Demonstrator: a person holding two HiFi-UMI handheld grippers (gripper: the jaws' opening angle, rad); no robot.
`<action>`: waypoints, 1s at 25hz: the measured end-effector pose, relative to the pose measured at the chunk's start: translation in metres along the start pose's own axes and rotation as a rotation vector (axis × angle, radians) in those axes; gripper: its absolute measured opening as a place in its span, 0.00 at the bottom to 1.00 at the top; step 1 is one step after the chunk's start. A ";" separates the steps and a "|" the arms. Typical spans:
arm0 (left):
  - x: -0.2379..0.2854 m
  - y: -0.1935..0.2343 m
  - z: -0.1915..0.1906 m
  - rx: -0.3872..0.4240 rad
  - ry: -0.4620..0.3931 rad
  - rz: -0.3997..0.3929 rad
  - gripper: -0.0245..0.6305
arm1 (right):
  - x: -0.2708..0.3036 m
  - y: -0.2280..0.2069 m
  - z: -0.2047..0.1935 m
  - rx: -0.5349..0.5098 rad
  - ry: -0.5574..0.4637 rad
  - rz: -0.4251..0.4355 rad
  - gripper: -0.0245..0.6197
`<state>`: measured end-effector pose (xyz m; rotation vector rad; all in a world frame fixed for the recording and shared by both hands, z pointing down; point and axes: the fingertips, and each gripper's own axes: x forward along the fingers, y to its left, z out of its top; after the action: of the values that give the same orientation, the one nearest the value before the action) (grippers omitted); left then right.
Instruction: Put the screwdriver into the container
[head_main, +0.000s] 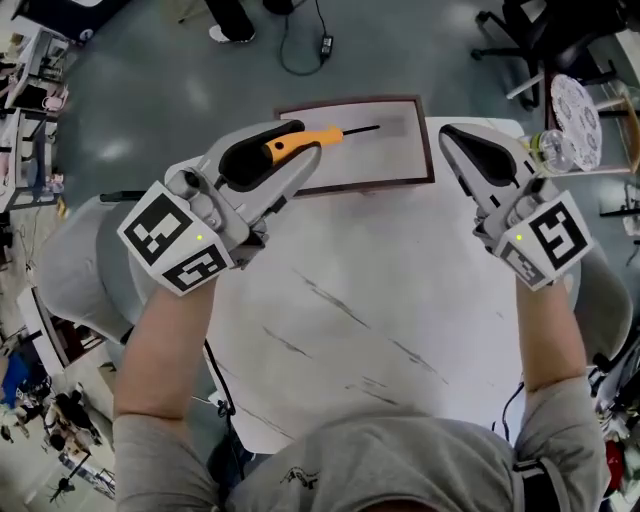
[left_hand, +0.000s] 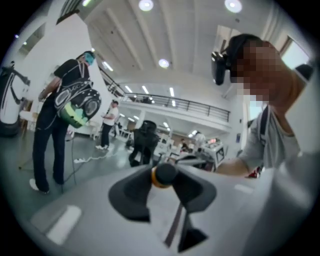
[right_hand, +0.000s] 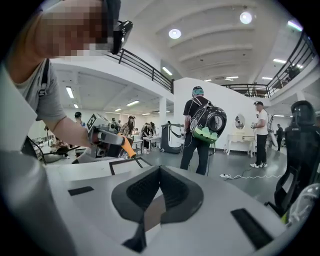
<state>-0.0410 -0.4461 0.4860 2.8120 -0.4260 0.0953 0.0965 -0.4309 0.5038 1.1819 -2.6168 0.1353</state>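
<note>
An orange-handled screwdriver (head_main: 298, 143) is held in my left gripper (head_main: 300, 158), which is shut on its handle. Its dark shaft points right, over a shallow brown-rimmed container (head_main: 428, 150) at the far side of the white table. In the left gripper view the handle's black and orange butt end (left_hand: 165, 174) sits squeezed between the two dark pads. My right gripper (head_main: 478, 160) hovers to the right of the container, its jaws shut with nothing in them. From the right gripper view (right_hand: 160, 170) I see the screwdriver (right_hand: 127, 148) tilted down over the container's dark rim (right_hand: 112, 165).
The round white table (head_main: 380, 330) carries faint scratch marks. Grey chairs (head_main: 70, 270) flank it. A plastic bottle (head_main: 548, 150) stands beyond the right gripper. Cables lie on the floor (head_main: 300, 50). A person with a backpack (right_hand: 202, 125) stands further off.
</note>
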 end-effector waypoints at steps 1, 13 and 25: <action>0.007 -0.002 -0.006 0.038 0.019 -0.013 0.23 | 0.000 -0.001 -0.005 -0.014 0.000 0.002 0.05; 0.040 -0.019 -0.024 0.359 0.207 -0.093 0.23 | -0.004 -0.010 -0.016 -0.047 -0.009 -0.015 0.05; 0.056 -0.033 -0.038 0.575 0.419 -0.215 0.23 | 0.000 -0.008 -0.010 -0.085 -0.008 0.013 0.05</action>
<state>0.0217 -0.4207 0.5198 3.2355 0.0139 0.8654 0.1039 -0.4343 0.5129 1.1398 -2.6090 0.0217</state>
